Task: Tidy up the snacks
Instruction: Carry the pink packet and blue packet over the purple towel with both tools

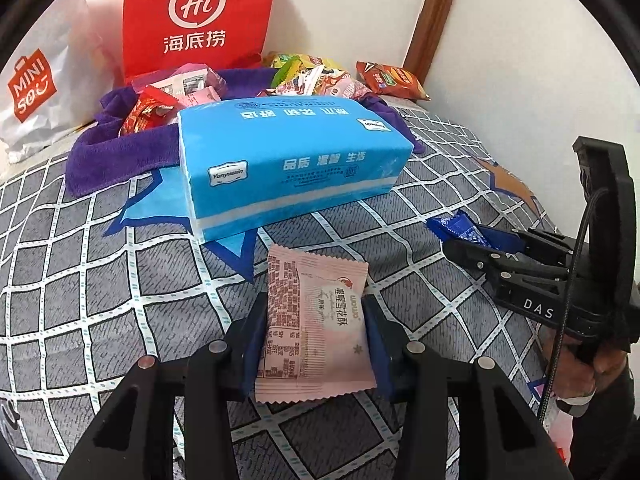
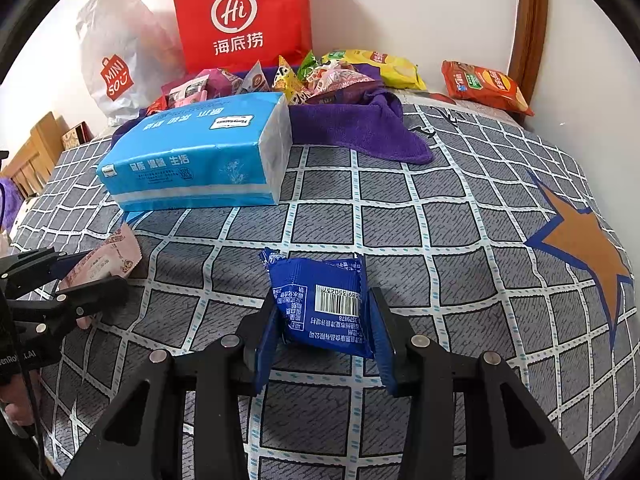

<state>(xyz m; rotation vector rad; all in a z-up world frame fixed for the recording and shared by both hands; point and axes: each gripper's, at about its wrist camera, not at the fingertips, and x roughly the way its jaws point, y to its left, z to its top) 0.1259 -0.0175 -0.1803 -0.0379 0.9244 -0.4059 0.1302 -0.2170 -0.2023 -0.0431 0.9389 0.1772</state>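
Pinched between the two blue pads of the left gripper is a pink snack packet, flat and crinkly with zigzag ends, just in front of the blue tissue pack. That tissue pack is the big soft brick in the middle of the checked bedsheet, and it looks squashy with shiny wrap. Behind the tissue pack a fuzzy purple towel holds a heap of shiny snacks, with a stiff red paper bag standing behind that. The right gripper is squeezed onto a small blue snack packet, in front of the tissue pack and off to its right. Both packets are slick and thin, so I think they could slip out or twist if a hand moves fast. Squeezing harder might crush the crumbly treat inside. The two grippers sit near each other, so they might bump when they swing toward the towel.
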